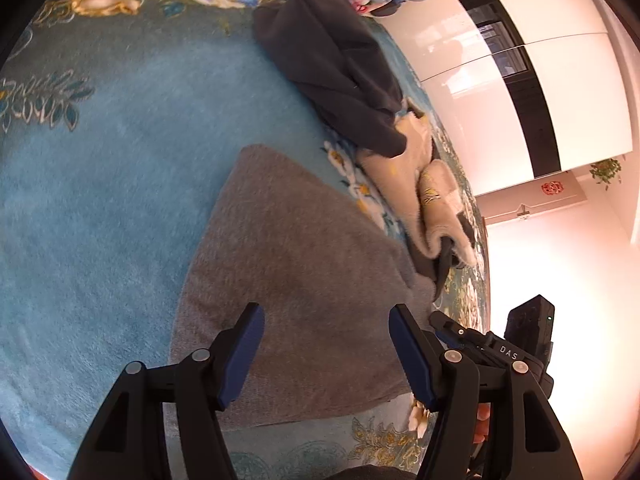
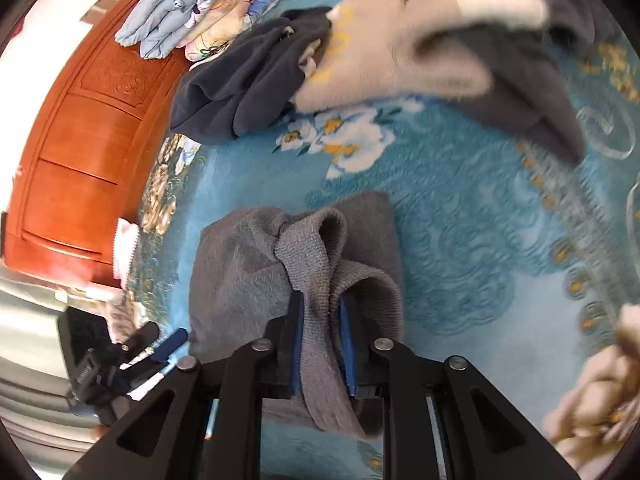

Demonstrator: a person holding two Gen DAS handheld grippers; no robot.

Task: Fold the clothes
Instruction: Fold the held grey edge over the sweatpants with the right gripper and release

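Note:
A grey knit garment [image 1: 288, 280] lies on the blue floral bedspread [image 1: 100, 208]. My left gripper [image 1: 326, 354] is open just above its near edge and holds nothing. In the right wrist view my right gripper [image 2: 322, 344] is shut on a bunched fold of the same grey garment [image 2: 248, 276], which hangs between the blue pads [image 2: 347, 340]. The right gripper [image 1: 472, 336] also shows at the lower right of the left wrist view, and the left gripper [image 2: 156, 356] at the lower left of the right wrist view.
A dark grey garment [image 1: 332, 68] and a beige fleece one [image 1: 412, 184] lie heaped beyond the grey garment. Folded light blue and floral bedding [image 2: 188, 12] is stacked against an orange wooden headboard [image 2: 76, 148]. White cabinets [image 1: 560, 92] stand past the bed edge.

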